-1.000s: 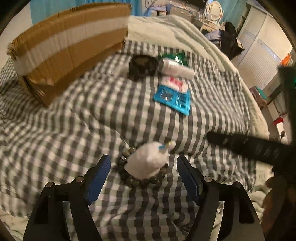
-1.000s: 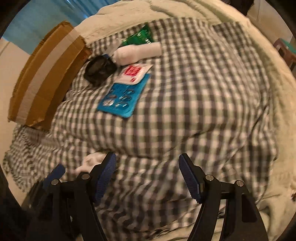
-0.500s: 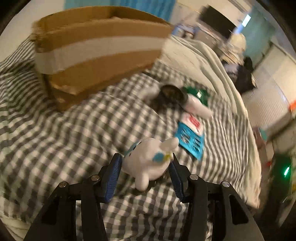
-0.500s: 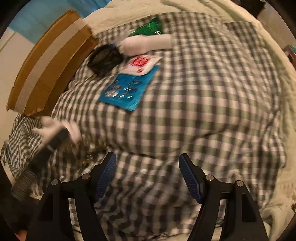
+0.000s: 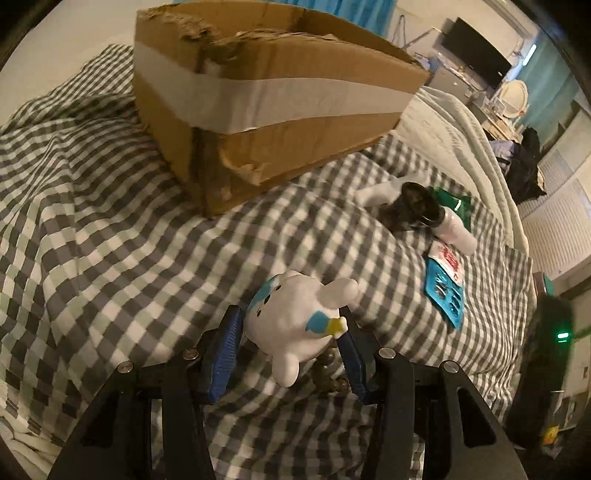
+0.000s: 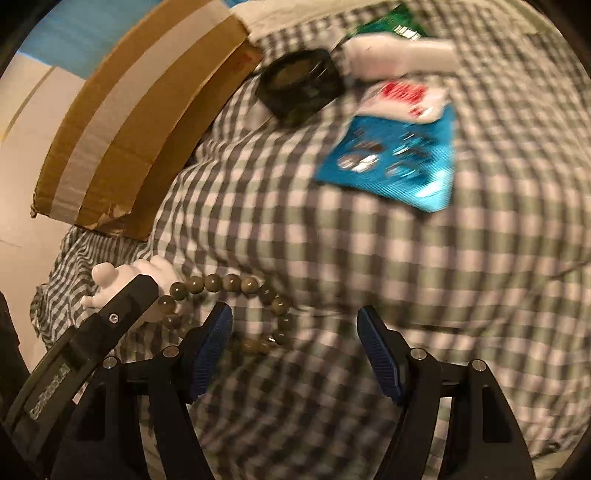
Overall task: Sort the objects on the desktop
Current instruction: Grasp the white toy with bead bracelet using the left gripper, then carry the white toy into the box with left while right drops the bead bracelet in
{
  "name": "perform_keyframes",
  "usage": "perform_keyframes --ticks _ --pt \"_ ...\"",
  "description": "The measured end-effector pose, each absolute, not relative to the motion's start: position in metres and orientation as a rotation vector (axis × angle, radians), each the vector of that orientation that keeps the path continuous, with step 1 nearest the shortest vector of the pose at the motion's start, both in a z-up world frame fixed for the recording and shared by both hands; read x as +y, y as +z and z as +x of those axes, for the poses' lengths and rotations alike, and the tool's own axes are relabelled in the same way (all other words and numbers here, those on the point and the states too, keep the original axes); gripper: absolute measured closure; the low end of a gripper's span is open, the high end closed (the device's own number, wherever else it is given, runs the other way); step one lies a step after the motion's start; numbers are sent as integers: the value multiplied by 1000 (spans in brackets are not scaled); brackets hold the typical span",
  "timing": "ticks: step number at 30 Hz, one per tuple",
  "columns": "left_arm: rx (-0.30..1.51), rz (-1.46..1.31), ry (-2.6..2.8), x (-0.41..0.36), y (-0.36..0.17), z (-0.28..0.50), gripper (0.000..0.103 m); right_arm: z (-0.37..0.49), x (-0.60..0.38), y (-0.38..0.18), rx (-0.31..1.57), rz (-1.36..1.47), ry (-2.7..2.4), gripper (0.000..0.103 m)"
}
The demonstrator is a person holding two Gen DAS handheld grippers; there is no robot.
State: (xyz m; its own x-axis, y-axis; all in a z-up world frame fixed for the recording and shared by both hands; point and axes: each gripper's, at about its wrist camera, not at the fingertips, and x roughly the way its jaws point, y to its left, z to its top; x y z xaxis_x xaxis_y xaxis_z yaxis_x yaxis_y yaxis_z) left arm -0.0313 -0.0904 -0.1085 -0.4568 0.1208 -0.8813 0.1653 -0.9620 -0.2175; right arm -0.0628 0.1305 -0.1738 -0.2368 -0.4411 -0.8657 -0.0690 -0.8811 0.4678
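Gripping a white glossy rabbit-like toy figurine with blue patches and a yellow star (image 5: 295, 325), the left gripper (image 5: 288, 347) has both blue-padded fingers (image 5: 225, 347) pressed against the toy's sides in the left wrist view, holding it above the grey-and-white checked bedspread (image 5: 110, 240). A few brown beads of a bracelet (image 5: 328, 373) peek out just beneath the toy, between the fingers. Beyond it, toward the far left corner of the bedspread, sits a torn brown cardboard box banded with pale tape (image 5: 266, 96), its open top visible only from this side. Toward the far right edge lie a round black jar (image 5: 413, 206), a white tube (image 5: 454, 232), a green packet (image 5: 454, 199), a white-and-red sachet (image 5: 447, 258) and a blue foil blister card (image 5: 443, 295), close together. The right wrist view is blurred but shows what the other hides: the bead bracelet (image 6: 236, 306) is a full loop lying on the bedspread (image 6: 369, 258), just beside the left gripper (image 6: 122, 295), whose dark finger covers most of the toy figurine (image 6: 107, 277). The right gripper (image 6: 295, 347) hangs over the bedspread near the bracelet with its blue fingers (image 6: 380, 362) spread wide and nothing between them. The same box (image 6: 129, 122), jar (image 6: 303, 85), tube (image 6: 399, 55), green packet (image 6: 395, 22), sachet (image 6: 402, 96) and blue card (image 6: 395, 158) appear at the far side.
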Motion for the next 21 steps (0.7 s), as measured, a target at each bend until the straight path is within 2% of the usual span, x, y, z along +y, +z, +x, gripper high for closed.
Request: perform_keyframes --ticks 2,4,5,6,7,9,14,19,21 --pt "454 1621 -2622 -95 -110 -30 51 -65 123 -190 -612 1796 -2186 34" --pt "458 1627 -2627 -96 -109 -32 51 -66 119 -194 -558 1806 -2222 44" --pt "454 1628 -2630 -97 -109 -32 51 -67 120 -193 -536 1820 -2236 58" --pt "445 1628 -2634 -97 -108 -33 51 -69 122 -191 -540 1828 -2244 83" --pt "434 1626 -2635 -97 -108 -35 51 -70 126 -187 -555 1832 -2254 93" --pt "433 1622 -2634 -97 -107 -37 51 -70 134 -170 -584 1786 -2305 92" --pt "479 1604 -2657 -93 -92 -35 51 -68 137 -106 -473 1611 -2411 92" --pt "536 1526 -2779 -81 -48 -35 51 -82 135 -51 -470 1577 -2394 92" --pt "497 1483 -2844 -75 -21 -41 51 -89 136 -22 -466 1560 -2385 92"
